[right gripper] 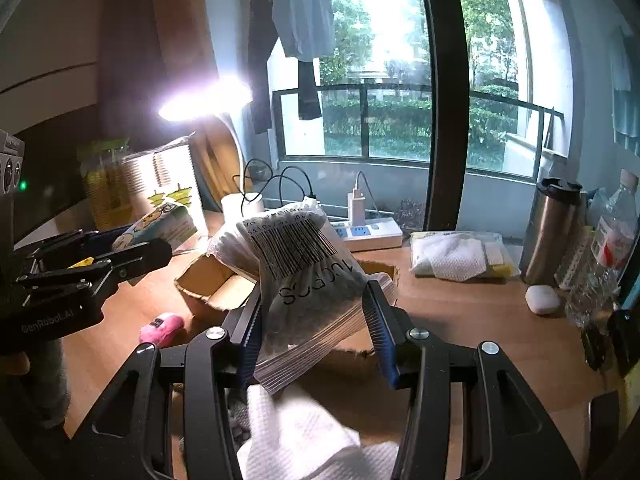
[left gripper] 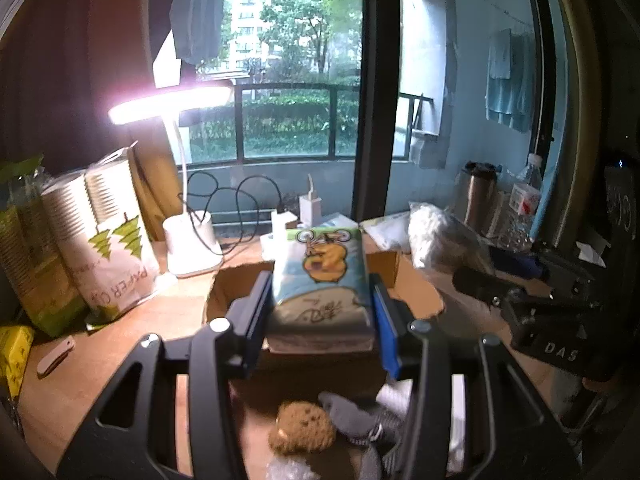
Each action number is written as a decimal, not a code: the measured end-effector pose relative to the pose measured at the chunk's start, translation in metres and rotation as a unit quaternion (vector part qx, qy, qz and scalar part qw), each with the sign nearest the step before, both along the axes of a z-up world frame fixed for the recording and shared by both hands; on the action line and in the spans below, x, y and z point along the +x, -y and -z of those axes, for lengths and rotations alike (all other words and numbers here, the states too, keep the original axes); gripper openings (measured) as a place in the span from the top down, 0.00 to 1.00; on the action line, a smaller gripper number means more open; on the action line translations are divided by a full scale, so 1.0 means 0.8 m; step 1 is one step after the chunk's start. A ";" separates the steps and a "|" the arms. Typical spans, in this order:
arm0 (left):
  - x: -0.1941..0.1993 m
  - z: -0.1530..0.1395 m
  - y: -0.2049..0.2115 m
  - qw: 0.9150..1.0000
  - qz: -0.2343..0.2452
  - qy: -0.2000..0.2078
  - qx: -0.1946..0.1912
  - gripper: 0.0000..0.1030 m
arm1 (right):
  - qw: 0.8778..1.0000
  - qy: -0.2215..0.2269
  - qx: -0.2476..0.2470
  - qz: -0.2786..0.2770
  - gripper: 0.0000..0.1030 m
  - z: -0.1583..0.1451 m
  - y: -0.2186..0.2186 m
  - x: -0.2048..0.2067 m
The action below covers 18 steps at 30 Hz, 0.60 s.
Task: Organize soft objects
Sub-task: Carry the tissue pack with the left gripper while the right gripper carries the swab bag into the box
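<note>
Holding two soft items at once, both above the open box [right gripper: 224,280]. Left gripper [left gripper: 320,308] is clamped on the tissue pack [left gripper: 324,280], pads pressing its long sides; the pack juts forward beyond the fingertips, out over the box. Right gripper [right gripper: 316,320] is clamped on the zip bag [right gripper: 304,276], pinching it near the ribbed seal while the bulk with the barcode stands up ahead of the fingers.

Risks, as judged from this moment:
- Bag is slick film held near one edge only. Its heavier upper part could flop sideways or slide out between the pads if the wrist tilts.
- Tissue pack is compressible; grip looks firm but the pack extends far forward, so a quick swing may pivot it in the pads.
- Both grippers are close together over the same box; left gripper appears just left of the bag in the right wrist view. Lowering both at once invites a collision or a knocked flap.
- Box flaps are ragged and partly upright; either item may catch a flap and land on the tabletop [right gripper: 460,312].
- Below the left gripper lie a brown plush [left gripper: 302,428] and a grey sock [left gripper: 352,416]; a pink toy [right gripper: 162,328] sits left of the right gripper. Dropped items could scatter these.

Suggest releasing one item at a time.
</note>
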<state>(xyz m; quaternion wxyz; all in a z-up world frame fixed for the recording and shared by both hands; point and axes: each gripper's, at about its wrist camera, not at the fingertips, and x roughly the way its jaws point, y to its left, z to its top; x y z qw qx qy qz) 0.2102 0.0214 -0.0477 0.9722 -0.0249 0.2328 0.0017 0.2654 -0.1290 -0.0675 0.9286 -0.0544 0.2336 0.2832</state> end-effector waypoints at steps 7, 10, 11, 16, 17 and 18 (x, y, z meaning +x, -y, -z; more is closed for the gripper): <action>0.037 0.011 -0.001 1.000 0.003 0.000 -0.025 0.54 | 1.000 -0.002 -0.005 0.007 0.52 0.003 0.000 0.027; 0.053 0.020 -0.002 0.999 0.008 -0.004 -0.036 0.54 | 1.000 -0.009 -0.009 0.009 0.52 0.010 -0.003 0.039; 0.060 0.025 -0.002 0.999 0.009 -0.009 -0.039 0.54 | 1.000 -0.012 -0.010 0.009 0.52 0.012 -0.004 0.043; 0.086 0.048 -0.005 0.998 0.011 -0.032 -0.053 0.54 | 0.999 -0.029 -0.014 0.013 0.52 0.027 -0.010 0.062; 0.090 0.052 -0.005 0.998 0.012 -0.037 -0.056 0.54 | 0.999 -0.033 -0.015 0.012 0.51 0.029 -0.011 0.065; 0.096 0.058 -0.006 0.997 0.012 -0.044 -0.059 0.54 | 0.999 -0.038 -0.016 0.011 0.51 0.032 -0.013 0.069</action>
